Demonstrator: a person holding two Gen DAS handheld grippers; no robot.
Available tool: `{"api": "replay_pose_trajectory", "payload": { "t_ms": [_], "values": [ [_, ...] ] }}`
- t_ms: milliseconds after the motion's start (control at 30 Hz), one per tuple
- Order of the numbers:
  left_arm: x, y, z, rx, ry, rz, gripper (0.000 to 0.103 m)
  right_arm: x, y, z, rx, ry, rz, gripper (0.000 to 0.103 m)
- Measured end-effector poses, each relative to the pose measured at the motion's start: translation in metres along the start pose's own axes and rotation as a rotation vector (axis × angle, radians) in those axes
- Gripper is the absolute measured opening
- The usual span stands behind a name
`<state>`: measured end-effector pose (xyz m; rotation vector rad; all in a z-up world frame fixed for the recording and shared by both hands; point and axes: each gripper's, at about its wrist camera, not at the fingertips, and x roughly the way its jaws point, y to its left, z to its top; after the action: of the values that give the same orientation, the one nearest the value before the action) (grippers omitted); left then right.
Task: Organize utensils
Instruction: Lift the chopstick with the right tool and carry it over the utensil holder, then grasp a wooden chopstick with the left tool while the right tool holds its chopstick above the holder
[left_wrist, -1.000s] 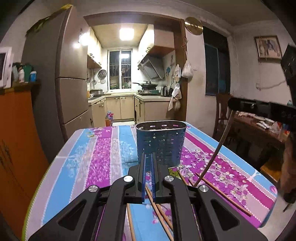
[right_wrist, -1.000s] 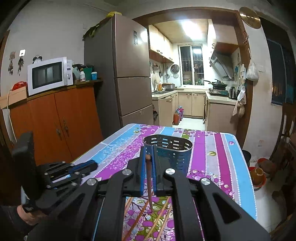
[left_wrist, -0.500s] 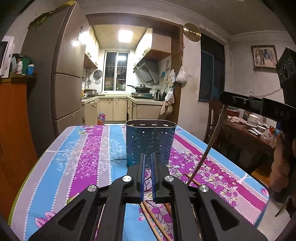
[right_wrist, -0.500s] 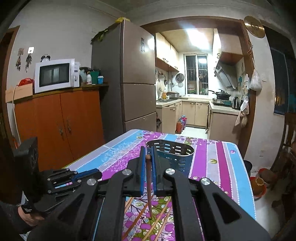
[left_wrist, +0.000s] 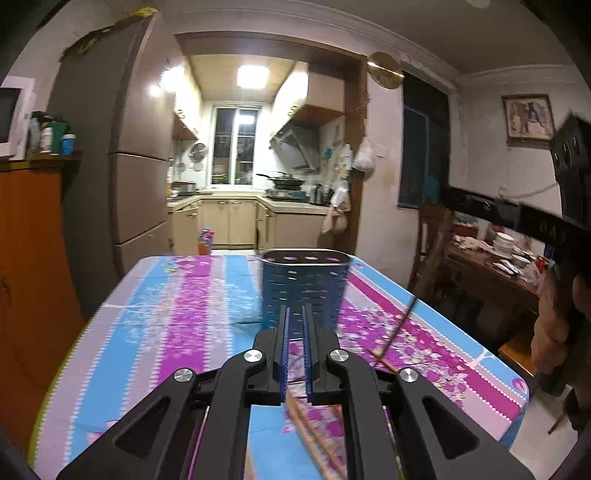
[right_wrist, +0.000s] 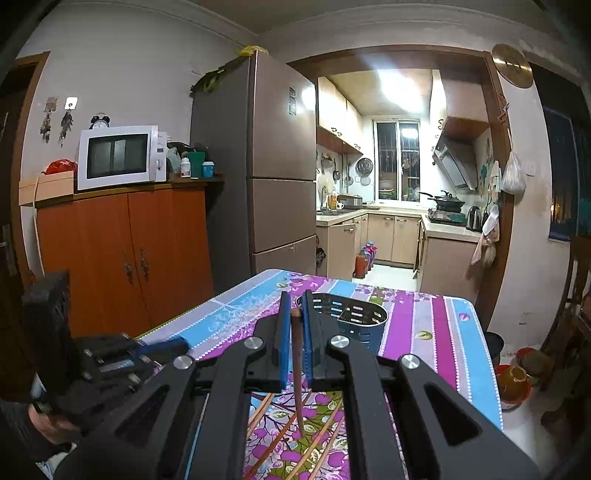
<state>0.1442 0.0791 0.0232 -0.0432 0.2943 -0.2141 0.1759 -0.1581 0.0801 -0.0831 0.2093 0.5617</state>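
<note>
A blue perforated utensil holder (left_wrist: 304, 286) stands upright on the floral tablecloth (left_wrist: 177, 314), just beyond my left gripper (left_wrist: 295, 317), whose fingers are nearly closed with nothing between them. Loose chopsticks (left_wrist: 314, 432) lie on the cloth under it. My right gripper (right_wrist: 294, 306) is shut on a brown chopstick (right_wrist: 297, 373) that hangs down toward the table, with the holder (right_wrist: 351, 321) just ahead of the fingertips. That gripper and its chopstick (left_wrist: 397, 328) also show at the right of the left wrist view. More chopsticks (right_wrist: 314, 446) lie below.
The table's right edge (left_wrist: 491, 354) drops to the floor. A wooden chair and a cluttered side table (left_wrist: 491, 258) stand to the right. An orange cabinet (right_wrist: 125, 254) with a microwave and a tall fridge (right_wrist: 280, 166) stand to the left.
My right gripper has risen with the chopstick, and the holder now sits lower in its view. My left gripper has shifted left and back; its view is blurred by motion.
</note>
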Motion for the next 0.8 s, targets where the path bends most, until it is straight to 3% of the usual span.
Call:
{"api": "replay_pose_trajectory", "payload": {
  "t_ms": [100, 267, 400, 567, 800],
  "values": [
    [-0.018, 0.03, 0.004, -0.036, -0.011, 0.086, 0.025, 0.002, -0.004, 0.003, 0.007, -0.001, 0.009, 0.005],
    [-0.029, 0.061, -0.003, -0.038, 0.042, 0.182, 0.027, 0.005, -0.005, 0.006, 0.012, 0.001, 0.025, 0.005],
    [-0.035, 0.059, -0.038, -0.025, 0.111, 0.179, 0.028, 0.001, -0.003, 0.005, 0.01, -0.006, 0.033, 0.005],
    [-0.04, 0.039, -0.116, 0.002, 0.174, 0.159, 0.028, -0.005, 0.003, -0.001, 0.006, -0.012, 0.055, 0.005],
    [-0.041, 0.018, -0.155, 0.03, 0.191, 0.159, 0.028, -0.001, 0.01, -0.01, -0.007, 0.01, 0.062, 0.005]
  ]
}}
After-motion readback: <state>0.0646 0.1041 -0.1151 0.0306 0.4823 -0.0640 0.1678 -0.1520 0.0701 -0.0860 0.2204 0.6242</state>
